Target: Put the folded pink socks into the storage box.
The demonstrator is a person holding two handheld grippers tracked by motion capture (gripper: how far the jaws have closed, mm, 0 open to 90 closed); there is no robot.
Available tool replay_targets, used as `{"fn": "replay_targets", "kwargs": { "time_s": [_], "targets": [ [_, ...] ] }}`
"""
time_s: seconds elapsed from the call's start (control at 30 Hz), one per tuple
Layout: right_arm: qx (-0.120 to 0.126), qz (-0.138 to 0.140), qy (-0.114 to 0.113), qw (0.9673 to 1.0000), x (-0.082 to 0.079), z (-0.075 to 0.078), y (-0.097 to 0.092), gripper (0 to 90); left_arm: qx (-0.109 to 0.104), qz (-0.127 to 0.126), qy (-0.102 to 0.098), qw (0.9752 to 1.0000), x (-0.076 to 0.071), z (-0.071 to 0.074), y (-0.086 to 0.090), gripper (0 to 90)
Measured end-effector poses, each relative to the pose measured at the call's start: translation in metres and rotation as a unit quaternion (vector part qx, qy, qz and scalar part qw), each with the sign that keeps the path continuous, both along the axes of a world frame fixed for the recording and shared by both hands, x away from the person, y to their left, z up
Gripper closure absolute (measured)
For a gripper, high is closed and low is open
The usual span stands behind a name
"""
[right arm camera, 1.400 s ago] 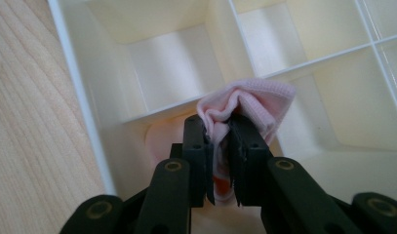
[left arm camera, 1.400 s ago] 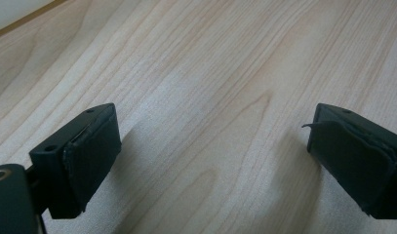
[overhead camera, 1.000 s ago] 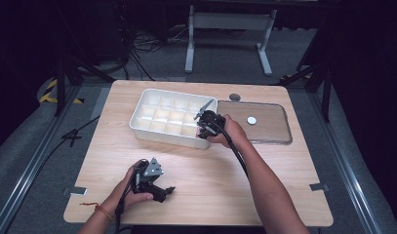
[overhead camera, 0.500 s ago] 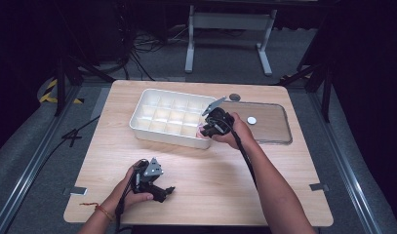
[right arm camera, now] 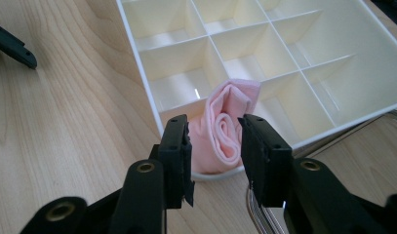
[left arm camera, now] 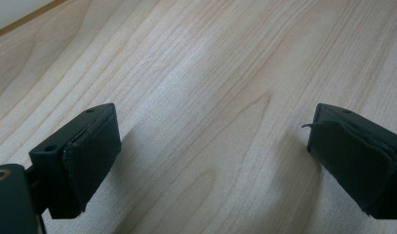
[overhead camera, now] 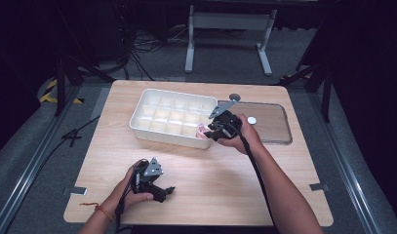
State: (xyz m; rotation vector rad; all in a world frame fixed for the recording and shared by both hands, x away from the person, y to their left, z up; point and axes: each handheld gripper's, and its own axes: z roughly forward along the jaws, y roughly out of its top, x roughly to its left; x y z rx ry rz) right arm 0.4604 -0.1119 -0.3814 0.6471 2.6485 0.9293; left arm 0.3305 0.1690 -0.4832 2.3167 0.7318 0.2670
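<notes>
Right gripper view: pink rolled cloth (right arm camera: 225, 127) dropped in corner cell of white divider tray (right arm camera: 332, 109).
Right gripper (right arm camera: 215, 146) jaws have just been opening, cloth between them, likely released. Next: back out clear. Left gripper (left arm camera: 210, 161) spread wide, idle over tabletop (left arm camera: 196, 73).

One wooden table (overhead camera: 196, 195) carries one white compartment tray (overhead camera: 152, 97), divided into three rows of five, fifteen compartments in all. One rolled pink cloth (right arm camera: 228, 126) sits in a corner compartment. One clear flat lid (overhead camera: 269, 129) lies beside the tray, with one small white disc (overhead camera: 252, 120) on it. One dark round spot (overhead camera: 234, 97) marks the tabletop. There are two grippers, the left gripper (overhead camera: 162, 191) and the right gripper (overhead camera: 208, 132).
</notes>
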Motion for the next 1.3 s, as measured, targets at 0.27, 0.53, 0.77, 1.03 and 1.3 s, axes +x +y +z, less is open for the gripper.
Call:
{"fn": "replay_targets", "kwargs": {
  "time_s": [0.27,0.53,0.77,1.03,1.3],
  "targets": [
    [0.003,-0.007,-0.018,0.9998,-0.02,0.003,-0.019,54.3,-0.004,0.002,-0.001,1.0,0.001,-0.001,-0.001,4.4],
    [-0.004,-0.011,-0.033,0.9994,-0.039,0.001,-0.039,49.0,-0.002,0.003,0.0,1.0,0.001,-0.001,-0.002,3.5],
    [-0.008,-0.011,-0.044,0.9989,-0.051,-0.001,-0.058,46.7,-0.002,0.003,0.002,1.0,0.001,-0.001,-0.002,3.1],
    [-0.017,-0.018,-0.053,0.9983,-0.064,-0.003,-0.076,42.9,-0.002,0.004,0.001,1.0,0.001,-0.001,-0.002,2.8],
    [-0.022,-0.023,-0.053,0.9981,-0.074,-0.01,-0.092,42.2,-0.001,0.005,0.001,1.0,0.001,-0.001,-0.002,2.6]
  ]
}}
